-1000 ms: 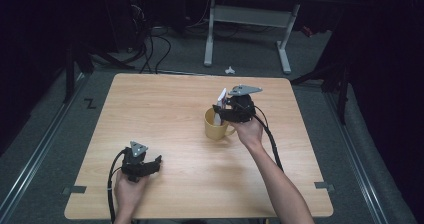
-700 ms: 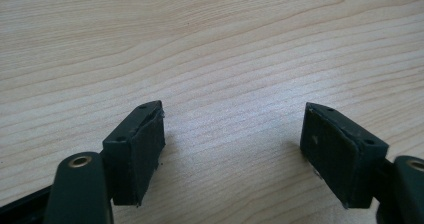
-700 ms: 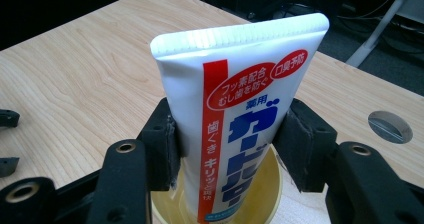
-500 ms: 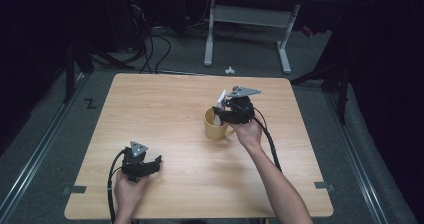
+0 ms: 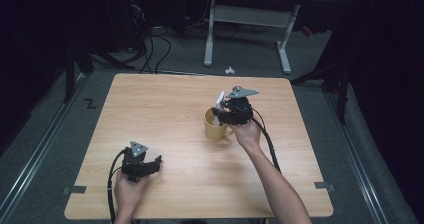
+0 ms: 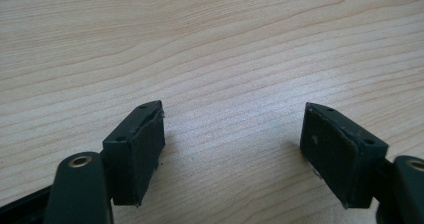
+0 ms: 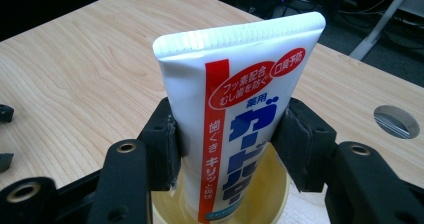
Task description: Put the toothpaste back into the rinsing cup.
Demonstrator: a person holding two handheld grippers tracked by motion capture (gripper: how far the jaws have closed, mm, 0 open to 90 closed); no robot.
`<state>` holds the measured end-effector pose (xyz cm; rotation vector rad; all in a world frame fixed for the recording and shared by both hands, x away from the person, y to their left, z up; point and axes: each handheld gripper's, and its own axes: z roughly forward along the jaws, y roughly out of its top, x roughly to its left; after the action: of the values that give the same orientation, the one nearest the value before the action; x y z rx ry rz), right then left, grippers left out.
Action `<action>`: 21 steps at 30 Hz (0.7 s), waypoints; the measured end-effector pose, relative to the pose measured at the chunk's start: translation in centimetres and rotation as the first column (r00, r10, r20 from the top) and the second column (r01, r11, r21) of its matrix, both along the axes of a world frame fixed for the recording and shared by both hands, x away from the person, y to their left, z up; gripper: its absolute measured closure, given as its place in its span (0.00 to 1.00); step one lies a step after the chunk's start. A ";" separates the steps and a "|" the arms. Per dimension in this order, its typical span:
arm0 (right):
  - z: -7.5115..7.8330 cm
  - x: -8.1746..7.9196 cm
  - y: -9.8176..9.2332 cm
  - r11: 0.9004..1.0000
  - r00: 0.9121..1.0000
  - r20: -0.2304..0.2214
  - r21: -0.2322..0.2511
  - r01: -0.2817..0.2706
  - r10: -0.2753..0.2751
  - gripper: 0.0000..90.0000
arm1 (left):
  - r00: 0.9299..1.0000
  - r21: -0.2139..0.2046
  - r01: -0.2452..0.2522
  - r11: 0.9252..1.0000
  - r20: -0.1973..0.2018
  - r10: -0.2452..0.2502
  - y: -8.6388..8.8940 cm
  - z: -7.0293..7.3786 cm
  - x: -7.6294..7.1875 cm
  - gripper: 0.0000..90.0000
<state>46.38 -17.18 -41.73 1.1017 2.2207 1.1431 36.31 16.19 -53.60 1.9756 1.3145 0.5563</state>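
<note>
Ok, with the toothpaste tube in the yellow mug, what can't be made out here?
- Toothpaste tube: its cap end is hidden inside the yellow mug in the right gripper view, cut off by the bottom edge.
- High view: the right tongs cover most of the tube; its print is too small.
- Mug handle: behind the right hand in the high view.
- Left tongs: open over bare table.

Left claw [image 6: 232, 154], jaws spread wide, nothing between, above bare wooden table [image 6: 210, 49]

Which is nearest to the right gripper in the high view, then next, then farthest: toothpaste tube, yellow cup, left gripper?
1. Toothpaste tube: clamped between the right gripper's jaws.
2. Yellow cup: directly below, holding the tube's lower end.
3. Left gripper: far off, at the table's near left.
</note>
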 end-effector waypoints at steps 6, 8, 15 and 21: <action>-0.3 0.1 0.3 1.000 1.000 0.000 -0.014 -0.003 0.003 0.54 | 1.000 -0.001 0.000 1.000 0.000 0.000 0.0 0.0 0.0 0.29; -0.3 0.1 0.3 1.000 1.000 -0.003 -0.013 -0.004 0.003 0.54 | 1.000 -0.001 0.000 1.000 0.000 0.000 0.0 0.0 0.0 0.29; -0.6 0.2 0.5 1.000 1.000 -0.010 -0.021 -0.004 0.004 0.54 | 1.000 -0.001 0.000 1.000 0.000 0.000 0.0 0.0 0.0 0.29; -1.0 0.3 0.7 0.999 1.000 -0.017 -0.034 -0.008 0.008 0.54 | 1.000 -0.002 0.000 1.000 0.000 0.000 0.0 0.0 0.0 0.29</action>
<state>46.63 -16.46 -42.69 1.0937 2.2507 1.0993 36.31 16.21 -53.60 1.9741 1.3146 0.5554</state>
